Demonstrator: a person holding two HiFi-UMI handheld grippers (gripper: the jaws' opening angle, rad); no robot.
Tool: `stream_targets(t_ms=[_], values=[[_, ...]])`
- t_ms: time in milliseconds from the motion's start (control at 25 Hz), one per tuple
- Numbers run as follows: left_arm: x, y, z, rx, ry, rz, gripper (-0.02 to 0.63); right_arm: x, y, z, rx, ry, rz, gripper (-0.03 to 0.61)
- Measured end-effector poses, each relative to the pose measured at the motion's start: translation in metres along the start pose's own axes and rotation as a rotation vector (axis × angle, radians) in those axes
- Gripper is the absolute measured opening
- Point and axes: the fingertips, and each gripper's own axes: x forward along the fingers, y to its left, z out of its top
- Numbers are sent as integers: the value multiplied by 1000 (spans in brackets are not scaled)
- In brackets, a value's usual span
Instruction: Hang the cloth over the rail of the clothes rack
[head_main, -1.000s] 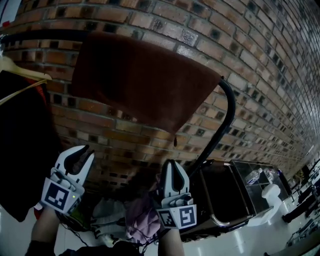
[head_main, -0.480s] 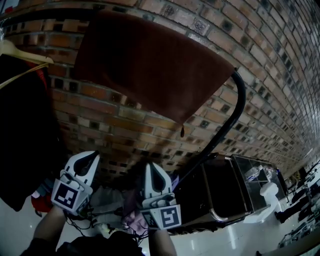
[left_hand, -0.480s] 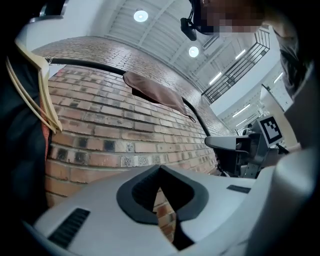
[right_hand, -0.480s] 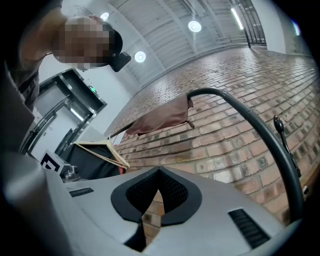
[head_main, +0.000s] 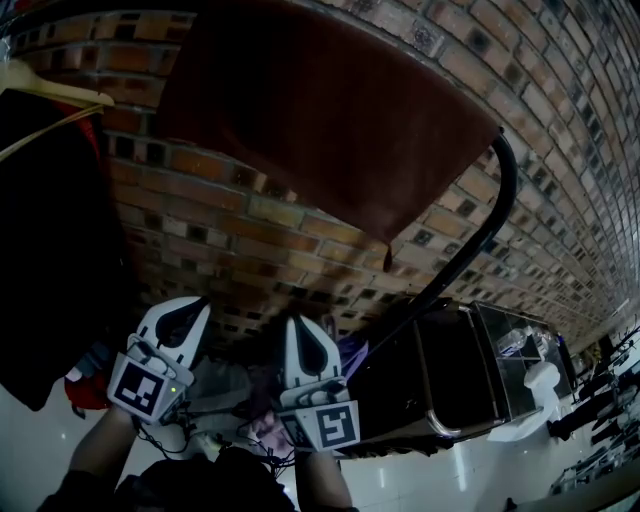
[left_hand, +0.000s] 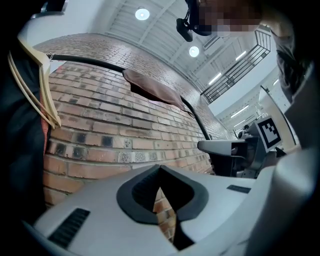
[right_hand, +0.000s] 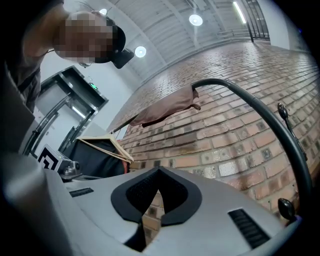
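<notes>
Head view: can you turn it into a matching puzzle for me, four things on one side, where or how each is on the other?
1 cloth
2 wooden hanger
3 left gripper
4 rail

a jaws shut, nothing held
b draped over the rail
c top left, carrying a dark garment
d black, curving down at the right

Pairs: 1-b, 2-c, 3-a, 4-d
</notes>
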Motion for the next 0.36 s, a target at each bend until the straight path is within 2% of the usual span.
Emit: stream_targets(t_ms=[80, 240, 360], values=[[0, 0, -3, -4, 5, 0, 23, 0, 1, -3, -8, 12, 3, 28], [1, 0, 0, -6, 29, 1, 23, -2, 0, -14, -26, 111, -4, 28], [2, -1, 3, -8, 41, 3, 23, 1, -2, -6, -7, 93, -11, 28]])
